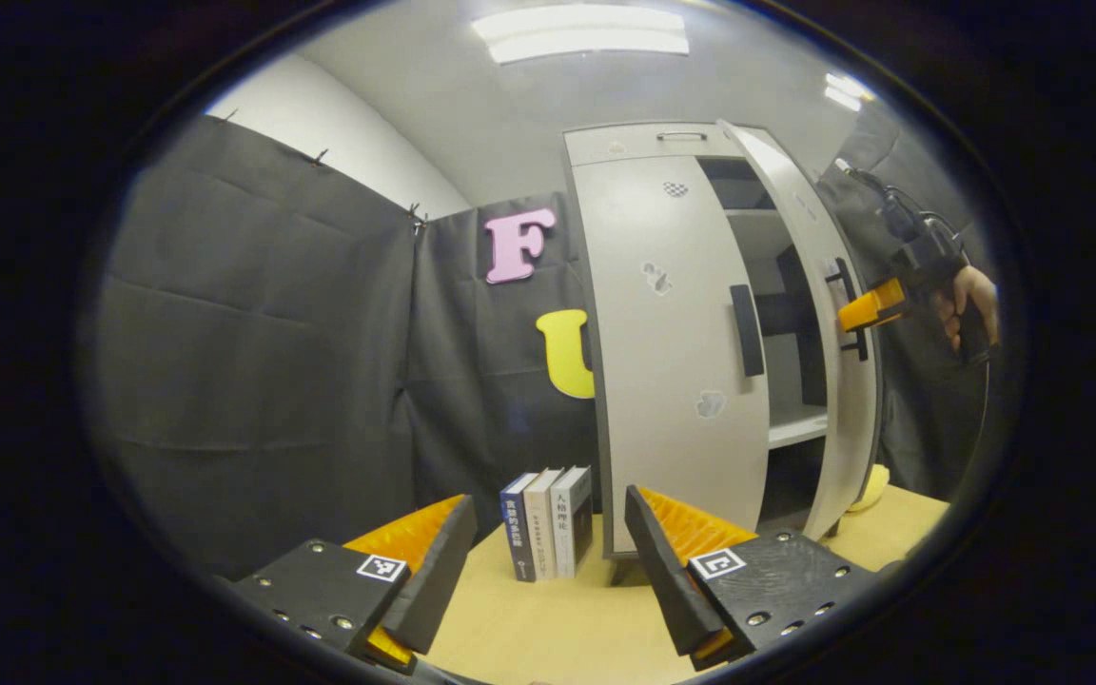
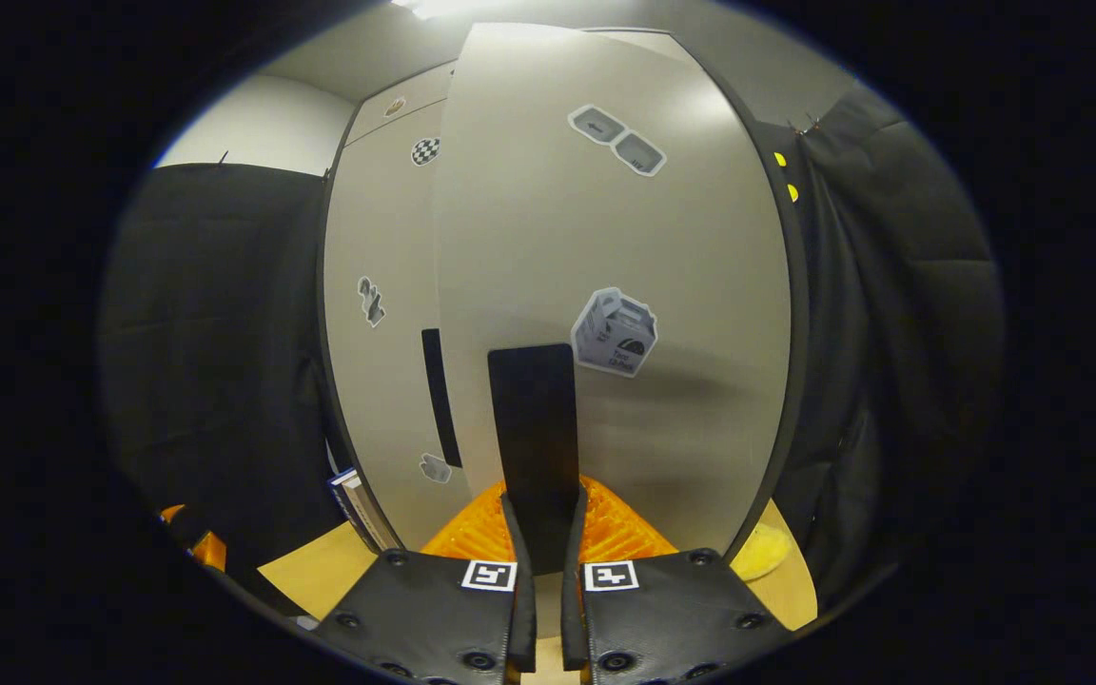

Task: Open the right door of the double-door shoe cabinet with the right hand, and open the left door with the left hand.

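Note:
A pale grey double-door shoe cabinet (image 1: 672, 143) stands on a wooden table. Its right door (image 1: 819, 314) is swung partway out, showing shelves inside. In the left gripper view my right gripper (image 1: 857, 314), held by a hand, sits at that door's black handle. In the right gripper view the right door (image 2: 624, 238) fills the middle, and my right gripper (image 2: 545, 514) is shut on its black handle (image 2: 534, 428). The left door (image 1: 672, 362) is closed, its black handle (image 1: 747, 330) untouched. My left gripper (image 1: 548, 552) stands open, low and well in front of the cabinet.
Three upright books (image 1: 548, 523) stand on the table (image 1: 548, 628) just left of the cabinet's foot. A yellow object (image 1: 876, 487) lies on the table behind the open door. Black cloth walls close in on the left and right.

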Demonstrator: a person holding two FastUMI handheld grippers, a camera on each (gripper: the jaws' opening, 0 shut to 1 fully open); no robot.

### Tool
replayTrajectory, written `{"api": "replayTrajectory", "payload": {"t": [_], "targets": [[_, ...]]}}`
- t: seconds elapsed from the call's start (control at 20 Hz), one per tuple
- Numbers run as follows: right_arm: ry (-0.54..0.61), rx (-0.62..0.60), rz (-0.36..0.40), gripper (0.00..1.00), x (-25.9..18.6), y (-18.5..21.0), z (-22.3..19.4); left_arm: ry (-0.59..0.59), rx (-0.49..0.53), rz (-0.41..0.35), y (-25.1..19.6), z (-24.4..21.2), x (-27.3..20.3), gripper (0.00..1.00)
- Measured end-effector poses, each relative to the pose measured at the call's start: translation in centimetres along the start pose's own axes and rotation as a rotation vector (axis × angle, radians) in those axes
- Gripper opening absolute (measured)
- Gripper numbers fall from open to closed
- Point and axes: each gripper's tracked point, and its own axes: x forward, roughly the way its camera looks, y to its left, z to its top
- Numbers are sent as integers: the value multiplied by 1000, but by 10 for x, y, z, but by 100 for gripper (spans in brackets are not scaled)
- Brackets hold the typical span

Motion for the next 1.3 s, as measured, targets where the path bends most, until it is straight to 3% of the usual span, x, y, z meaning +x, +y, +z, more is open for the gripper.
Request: {"api": "replayTrajectory", "payload": {"t": [0.65,1.05,1.3], "targets": [[30,-1,71,12,-20,-16,-3,4,16,-103,-66,1,24,92],[10,-25,41,11,-28,-31,-2,-14,20,-182,-110,12,30,92],[-5,-28,-18,9,-31,-46,1,-26,26,-219,-134,18,30,92]]}}
